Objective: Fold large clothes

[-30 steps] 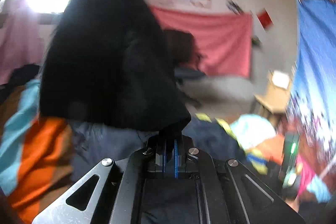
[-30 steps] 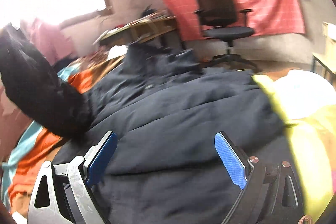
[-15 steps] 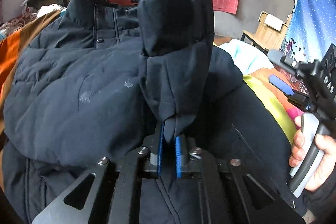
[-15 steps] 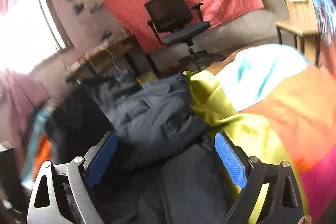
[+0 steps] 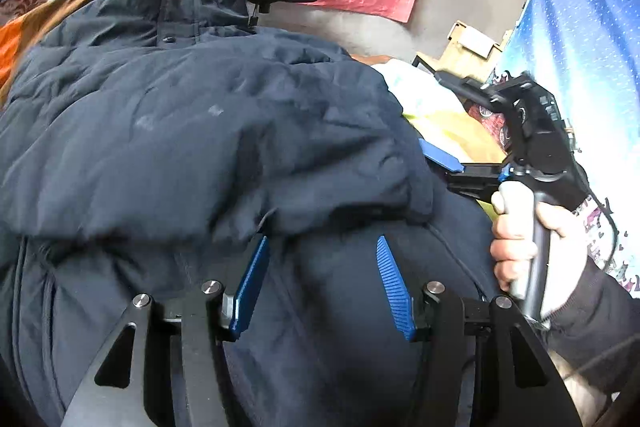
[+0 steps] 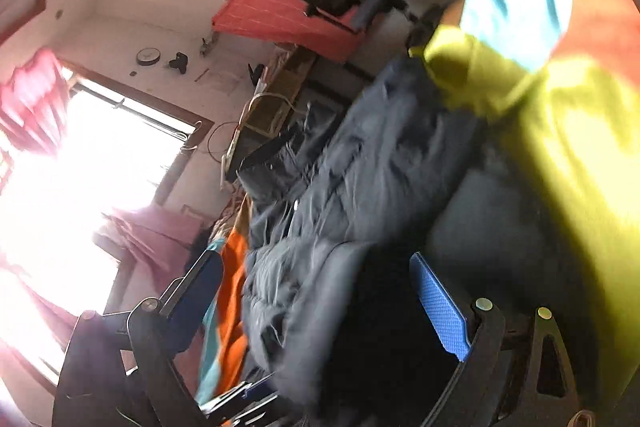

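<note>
Presently noted: left gripper (image 5: 320, 283) jaws spread, empty, over navy puffer jacket (image 5: 192, 115) with sleeve folded across. Right gripper (image 6: 316, 291) likewise spread wide, gripping nothing.

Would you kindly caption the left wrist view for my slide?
Open left claw above a navy puffer jacket, sleeve folded across; right claw alongside.
</note>
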Motion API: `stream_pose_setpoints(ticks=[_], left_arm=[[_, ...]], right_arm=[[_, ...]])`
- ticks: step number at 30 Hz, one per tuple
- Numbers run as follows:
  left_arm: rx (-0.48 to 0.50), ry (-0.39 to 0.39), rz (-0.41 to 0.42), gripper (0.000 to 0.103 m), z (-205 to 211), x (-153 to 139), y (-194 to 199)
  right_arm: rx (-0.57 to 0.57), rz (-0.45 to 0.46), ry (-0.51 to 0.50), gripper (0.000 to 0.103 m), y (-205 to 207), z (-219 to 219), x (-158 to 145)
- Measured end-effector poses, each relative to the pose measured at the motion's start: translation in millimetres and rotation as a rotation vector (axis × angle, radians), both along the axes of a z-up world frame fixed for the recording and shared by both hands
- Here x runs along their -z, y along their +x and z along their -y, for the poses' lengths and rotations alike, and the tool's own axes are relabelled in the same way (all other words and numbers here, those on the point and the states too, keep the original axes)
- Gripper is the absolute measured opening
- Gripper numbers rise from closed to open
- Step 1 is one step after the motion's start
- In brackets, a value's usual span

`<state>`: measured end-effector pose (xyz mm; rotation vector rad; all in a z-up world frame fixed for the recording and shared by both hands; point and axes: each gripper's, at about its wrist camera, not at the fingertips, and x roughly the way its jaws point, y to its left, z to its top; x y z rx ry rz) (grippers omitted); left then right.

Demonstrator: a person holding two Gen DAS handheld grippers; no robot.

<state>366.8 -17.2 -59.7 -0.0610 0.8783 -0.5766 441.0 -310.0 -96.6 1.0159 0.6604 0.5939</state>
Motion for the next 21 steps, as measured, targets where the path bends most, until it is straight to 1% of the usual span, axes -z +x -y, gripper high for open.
stream_pose_setpoints(ticks=[1, 2, 3, 4, 5, 6, 7, 8, 9, 11, 14, 16, 17, 19, 21], left_arm=[[-0.017, 0.003, 0.007, 0.053, -6.8, -1.2, -2.7], [-0.035, 0.009, 0.012, 0.057, -10.7, -2.2, -2.9], [-0.067, 0.02, 0.019, 0.058, -17.9, -3.6, -3.8], [-0.093, 0.025, 0.024, 0.058, -23.7, -5.3, -5.3], [-0.137, 0.031, 0.026, 0.058, -33.0, -7.9, -3.0], [-0.172, 0.035, 0.029, 0.058, -40.6, -9.7, -0.6], [-0.213, 0.041, 0.033, 0.058, -48.4, -12.6, 0.7], [-0.265, 0.052, 0.033, 0.058, -58.9, -15.1, 4.1], [-0.303, 0.054, 0.034, 0.058, -68.6, -17.5, 4.9], [-0.381, 0.043, 0.042, 0.058, -88.6, -19.8, 10.9], [-0.466, 0.023, 0.053, 0.058, -113.0, -26.9, 12.9], [-0.492, 0.033, 0.062, 0.058, -120.6, -29.6, 16.3], [-0.499, 0.048, 0.07, 0.058, -122.8, -30.2, 19.0], [-0.5, 0.111, 0.099, 0.058, -122.5, -29.7, 28.9], [-0.501, 0.179, 0.111, 0.058, -120.8, -28.5, 38.4]], right_arm=[[-0.007, -0.014, -0.025, 0.093, -3.0, -0.7, 0.7], [-0.007, -0.016, -0.052, 0.091, -5.2, -2.2, -1.0], [-0.004, -0.018, -0.083, 0.085, -7.8, -3.7, -2.7], [-0.002, -0.025, -0.112, 0.073, -8.3, -9.0, -2.5], [-0.004, -0.039, -0.155, 0.064, -8.2, -12.8, -3.3], [-0.009, -0.058, -0.197, 0.046, -8.4, -17.4, -3.4], [-0.015, -0.085, -0.238, 0.033, -7.9, -22.7, -2.3], [-0.019, -0.106, -0.271, 0.026, -7.8, -27.6, -1.2], [-0.021, -0.111, -0.293, 0.011, -9.8, -33.0, -0.1], [-0.015, -0.102, -0.339, 0.005, -12.6, -39.4, -1.8], [0.015, -0.016, -0.413, 0.003, -17.8, -43.5, -28.1], [0.052, 0.072, -0.489, 0.003, -18.0, -45.8, -59.9], [0.064, 0.095, -0.509, 0.003, -16.1, -46.6, -68.1], [0.096, 0.158, -0.575, 0.003, -8.2, -50.2, -92.6], [0.11, 0.183, -0.61, 0.003, 1.4, -52.9, -99.4]])
